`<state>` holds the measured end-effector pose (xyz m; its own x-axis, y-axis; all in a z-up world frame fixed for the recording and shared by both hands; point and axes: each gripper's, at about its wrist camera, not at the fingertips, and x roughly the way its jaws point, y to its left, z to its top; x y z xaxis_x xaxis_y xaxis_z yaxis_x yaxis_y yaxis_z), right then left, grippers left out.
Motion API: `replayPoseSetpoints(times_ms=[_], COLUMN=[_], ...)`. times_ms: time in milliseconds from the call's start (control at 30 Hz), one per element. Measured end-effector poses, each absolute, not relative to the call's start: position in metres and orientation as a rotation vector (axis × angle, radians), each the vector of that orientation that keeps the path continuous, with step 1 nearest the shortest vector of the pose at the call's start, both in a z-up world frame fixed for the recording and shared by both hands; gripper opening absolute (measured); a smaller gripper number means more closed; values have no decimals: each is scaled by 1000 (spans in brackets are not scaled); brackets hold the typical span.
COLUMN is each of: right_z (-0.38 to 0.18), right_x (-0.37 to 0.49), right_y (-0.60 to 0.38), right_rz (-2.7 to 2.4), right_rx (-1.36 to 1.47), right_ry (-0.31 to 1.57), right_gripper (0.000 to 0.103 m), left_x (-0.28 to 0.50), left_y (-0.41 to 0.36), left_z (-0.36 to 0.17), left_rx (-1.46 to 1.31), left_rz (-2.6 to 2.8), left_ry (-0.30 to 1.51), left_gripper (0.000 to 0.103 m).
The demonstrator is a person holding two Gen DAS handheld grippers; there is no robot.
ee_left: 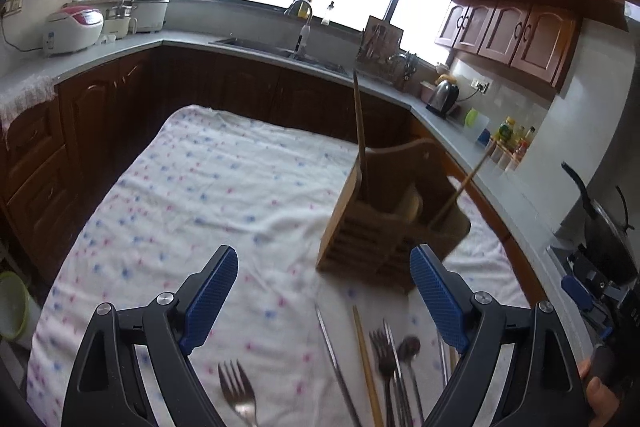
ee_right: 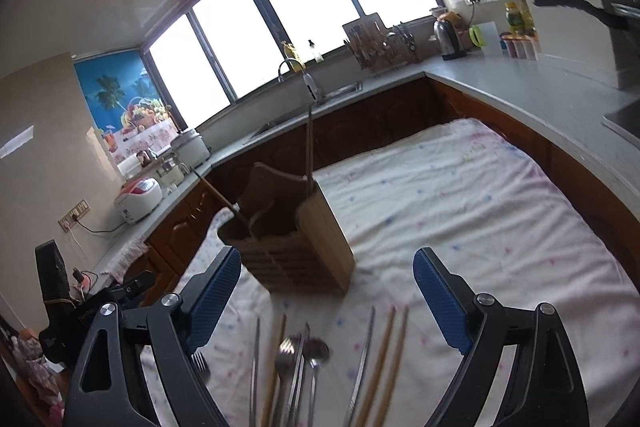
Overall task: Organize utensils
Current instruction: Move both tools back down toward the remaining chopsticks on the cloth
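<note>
Left gripper [ee_left: 324, 291]: blue-padded fingers spread wide, nothing between them, poised above a lone steel fork [ee_left: 237, 389]. Right gripper [ee_right: 327, 293]: likewise released and empty, held over the loose row of steel forks, spoon and wooden chopsticks [ee_right: 320, 359] laid on the floral white tablecloth [ee_right: 480, 195], presumably for sorting. Just beyond stands the slatted wooden utensil caddy [ee_right: 296, 239]; it holds two long handles, type unclear through blur.
</note>
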<state>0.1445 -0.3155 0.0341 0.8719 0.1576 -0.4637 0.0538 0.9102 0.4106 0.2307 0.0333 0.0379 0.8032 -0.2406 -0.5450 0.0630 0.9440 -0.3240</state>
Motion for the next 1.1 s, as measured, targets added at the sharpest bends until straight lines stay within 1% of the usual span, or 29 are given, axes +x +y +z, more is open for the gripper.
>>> replayPoseSetpoints(times_ms=[333,667,700,733,767,833,867,933,1000,1100], right_z=[8,-16,-18,-20,-22,-26,-28,-32,-36,-42], right_x=[120,126,127,128,132,138,141,148,156,167], right_y=[-312,-307,-307,-307,-306,-305,-305,-303,-301,-296], right_rz=[33,11,9,7,5,5,8,19,38,59], right_rx=[399,355,353,350,347,348,347,344,351,348], right_ry=[590,655,662,669,684,706,712,735,755,786], right_gripper=[90,88,85,77,72,58,55,44,38,34], left_x=[203,214,215,217,219,224,226,231,238,249], left_y=[21,4,3,1,-1,-5,-7,-10,-14,-20], left_z=[32,20,18,17,15,12,10,7,3,-2], left_rx=[-285,-241,-236,-233,-229,-219,-212,-202,-194,-186], left_rz=[-187,-184,-184,-184,-185,-186,-187,-193,-202,-226], left_ry=[684,738,744,749,756,771,779,792,813,844], left_gripper=[88,87,87,87,87,85,83,77,69,59])
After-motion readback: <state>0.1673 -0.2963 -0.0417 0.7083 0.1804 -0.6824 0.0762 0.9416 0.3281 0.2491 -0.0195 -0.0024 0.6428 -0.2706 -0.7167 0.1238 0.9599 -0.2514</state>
